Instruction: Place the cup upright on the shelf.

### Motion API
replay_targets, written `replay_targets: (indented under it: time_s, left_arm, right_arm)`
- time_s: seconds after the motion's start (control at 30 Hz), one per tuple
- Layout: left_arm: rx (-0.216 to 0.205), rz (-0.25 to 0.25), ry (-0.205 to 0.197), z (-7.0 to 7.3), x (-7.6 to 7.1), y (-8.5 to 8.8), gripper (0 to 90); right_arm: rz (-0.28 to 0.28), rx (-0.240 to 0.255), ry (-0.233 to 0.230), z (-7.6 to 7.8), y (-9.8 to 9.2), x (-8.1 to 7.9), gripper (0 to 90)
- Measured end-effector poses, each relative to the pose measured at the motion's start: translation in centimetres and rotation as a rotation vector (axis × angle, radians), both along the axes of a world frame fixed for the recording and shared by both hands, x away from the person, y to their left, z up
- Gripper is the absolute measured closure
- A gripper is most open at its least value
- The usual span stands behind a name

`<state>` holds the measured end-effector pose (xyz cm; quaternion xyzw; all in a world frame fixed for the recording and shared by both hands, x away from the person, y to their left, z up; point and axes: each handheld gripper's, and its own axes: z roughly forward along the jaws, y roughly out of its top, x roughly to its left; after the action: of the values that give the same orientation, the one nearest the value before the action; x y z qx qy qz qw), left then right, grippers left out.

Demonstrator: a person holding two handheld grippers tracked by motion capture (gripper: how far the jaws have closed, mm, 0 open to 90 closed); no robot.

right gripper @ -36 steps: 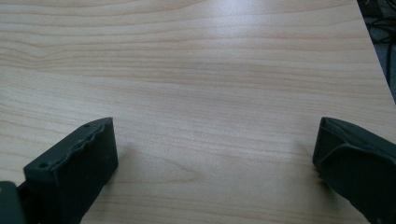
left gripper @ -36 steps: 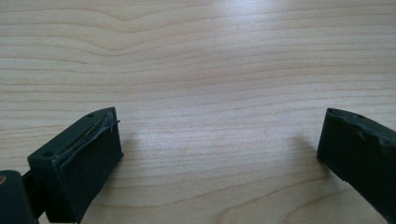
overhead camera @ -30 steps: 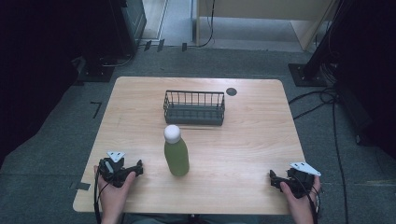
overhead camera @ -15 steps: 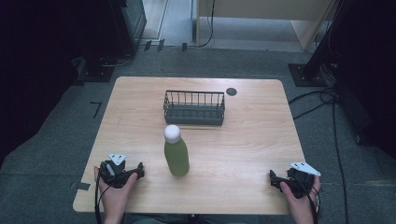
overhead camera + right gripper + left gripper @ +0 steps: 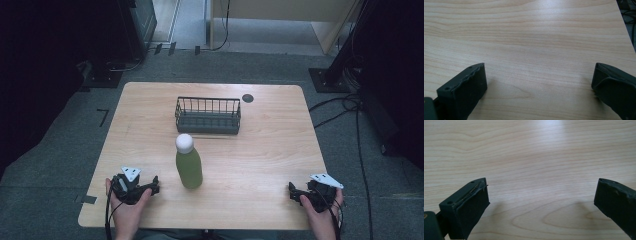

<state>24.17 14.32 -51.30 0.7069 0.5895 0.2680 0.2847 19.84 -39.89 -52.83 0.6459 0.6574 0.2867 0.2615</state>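
Bottle (image 5: pixel 188 165) stands upright mid-table, near the left gripper (image 5: pixel 152 186), probably its target; both it and the right gripper (image 5: pixel 291 192) rest wide open, empty, basket (image 5: pixel 207 115) beyond.

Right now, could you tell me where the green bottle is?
In the high view, the green bottle stands upright, just in front of the wire basket, nearer the left gripper.

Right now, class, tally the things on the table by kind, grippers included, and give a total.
Bottles: 1, the green bottle with a white cap, standing upright.
Baskets: 1, the black wire basket behind it.
Grippers: 2, the left gripper and the right gripper, both with jaws apart and nothing between them.
Total: 4
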Motion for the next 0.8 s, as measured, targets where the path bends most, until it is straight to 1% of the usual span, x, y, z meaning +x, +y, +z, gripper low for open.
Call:
replay_targets:
  time_s: [0.1, 0.13, 0.17, 0.23, 0.27, 0.3, 0.33, 0.37, 0.4, 0.47, 0.57, 0.6, 0.67, 0.7, 0.73, 0.77, 0.8]
  left_arm:
    - [-0.009, -0.022, -0.007, 0.1, -0.3, -0.5, 0.0]
    - [-0.017, -0.051, -0.014, 0.3, -0.6, -0.9, 0.0]
    - [-0.017, -0.051, -0.014, 0.3, -0.6, -0.9, 0.0]
    - [-0.027, -0.079, -0.019, 0.5, -0.8, -1.2, 0.0]
    - [-0.04, -0.098, -0.029, 0.6, -1.1, -1.6, 0.0]
    - [-0.04, -0.098, -0.029, 0.6, -1.1, -1.6, 0.0]
    - [-0.042, -0.119, -0.034, 0.8, -1.3, -1.9, 0.0]
    - [-0.042, -0.119, -0.034, 0.8, -1.3, -1.9, 0.0]
    - [-0.048, -0.133, -0.041, 1.0, -1.5, -2.2, 0.0]
    - [-0.049, -0.143, -0.045, 1.0, -1.6, -2.4, 0.0]
    - [-0.045, -0.177, -0.052, 1.3, -2.0, -2.9, 0.0]
    - [-0.048, -0.196, -0.057, 1.5, -2.2, -3.3, 0.0]
    - [-0.05, -0.202, -0.061, 1.6, -2.3, -3.4, 0.0]
    - [-0.056, -0.219, -0.066, 1.8, -2.5, -3.8, 0.0]
    - [-0.056, -0.219, -0.066, 1.8, -2.5, -3.8, 0.0]
    - [-0.06, -0.237, -0.07, 2.0, -2.7, -4.1, 0.0]
    - [-0.06, -0.237, -0.07, 2.0, -2.7, -4.1, 0.0]
  right_arm:
    - [0.004, -0.001, -0.001, 0.0, 0.0, 0.0, 0.0]
    - [0.004, -0.001, -0.001, 0.0, 0.0, 0.0, 0.0]
    - [0.004, -0.001, -0.001, 0.0, 0.0, 0.0, 0.0]
    - [0.004, -0.001, -0.001, 0.0, 0.0, 0.0, 0.0]
    - [0.004, -0.001, -0.001, 0.0, 0.0, 0.0, 0.0]
    - [0.004, -0.001, -0.001, 0.0, 0.0, 0.0, 0.0]
    - [0.004, -0.001, -0.001, 0.0, 0.0, 0.0, 0.0]
    - [0.004, -0.001, -0.001, 0.0, 0.0, 0.0, 0.0]
    - [0.004, -0.001, -0.001, 0.0, 0.0, 0.0, 0.0]
    - [0.004, -0.001, -0.001, 0.0, 0.0, 0.0, 0.0]
    - [0.004, -0.001, -0.001, 0.0, 0.0, 0.0, 0.0]
    - [0.004, -0.001, -0.001, 0.0, 0.0, 0.0, 0.0]
    - [0.004, -0.001, -0.001, 0.0, 0.0, 0.0, 0.0]
    - [0.004, -0.001, -0.001, 0.0, 0.0, 0.0, 0.0]
    - [0.004, -0.001, -0.001, 0.0, 0.0, 0.0, 0.0]
    - [0.004, -0.001, -0.001, 0.0, 0.0, 0.0, 0.0]
    - [0.004, -0.001, -0.001, 0.0, 0.0, 0.0, 0.0]
